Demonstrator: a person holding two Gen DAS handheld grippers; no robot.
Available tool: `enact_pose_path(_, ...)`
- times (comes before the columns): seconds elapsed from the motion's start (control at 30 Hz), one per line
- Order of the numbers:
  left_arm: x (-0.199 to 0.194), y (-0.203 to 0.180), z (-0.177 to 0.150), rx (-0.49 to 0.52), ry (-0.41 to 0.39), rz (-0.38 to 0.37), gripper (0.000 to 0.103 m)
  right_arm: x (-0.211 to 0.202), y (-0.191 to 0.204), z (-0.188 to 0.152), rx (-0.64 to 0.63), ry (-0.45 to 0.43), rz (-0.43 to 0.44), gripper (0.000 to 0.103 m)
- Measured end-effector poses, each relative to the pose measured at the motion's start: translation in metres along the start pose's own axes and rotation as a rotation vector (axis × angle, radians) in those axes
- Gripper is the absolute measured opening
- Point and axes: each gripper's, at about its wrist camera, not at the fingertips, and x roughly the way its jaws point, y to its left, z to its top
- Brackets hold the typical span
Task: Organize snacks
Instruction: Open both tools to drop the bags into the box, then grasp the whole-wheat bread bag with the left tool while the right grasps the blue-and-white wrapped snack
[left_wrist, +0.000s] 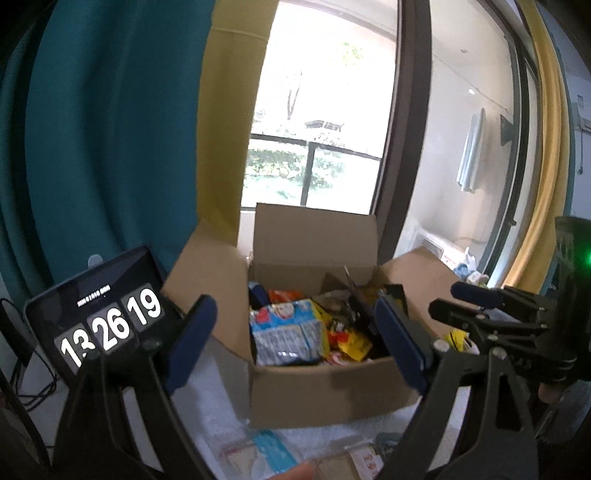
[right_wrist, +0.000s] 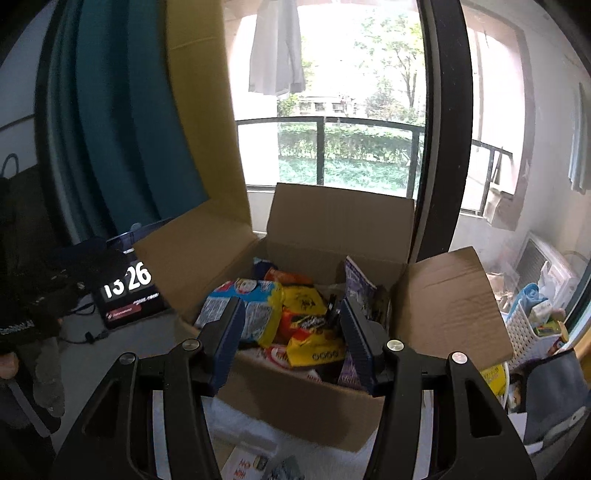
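At the far left a tablet leans against the teal curtain, its screen showing big white clock digits, with cables trailing off behind it. Just right of it sits the cardboard box on the white desk, all four flaps standing open, its back flap rising in front of the window. Inside the box lies a heap of snack packets: a blue and white pack on the left side, yellow and orange bags in the middle, a purple bag upright near the right wall. The left gripper hangs before the box's near left corner, its blue-padded jaws spread wide with nothing between them. The right gripper hovers over the box's near edge, jaws parted and empty too, the packets showing through the gap. A few flat packets lie on the desk in front of the box, blurred. Past the right flap a white basket stands outside.
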Motion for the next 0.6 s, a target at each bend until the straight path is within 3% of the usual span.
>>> enact_pose_path(0.23, -0.017, -0.008, -0.024, 0.004, 0.026, 0.012, 0.089, -0.011, -0.006, -0.034, 0.043, 0.036, 0.013, 0.057)
enact_pose_path(0.6, -0.014, -0.015, -0.089, -0.025, 0.164, -0.011, 0.089, 0.0, -0.013, -0.117, 0.138, 0.163, 0.032, 0.057)
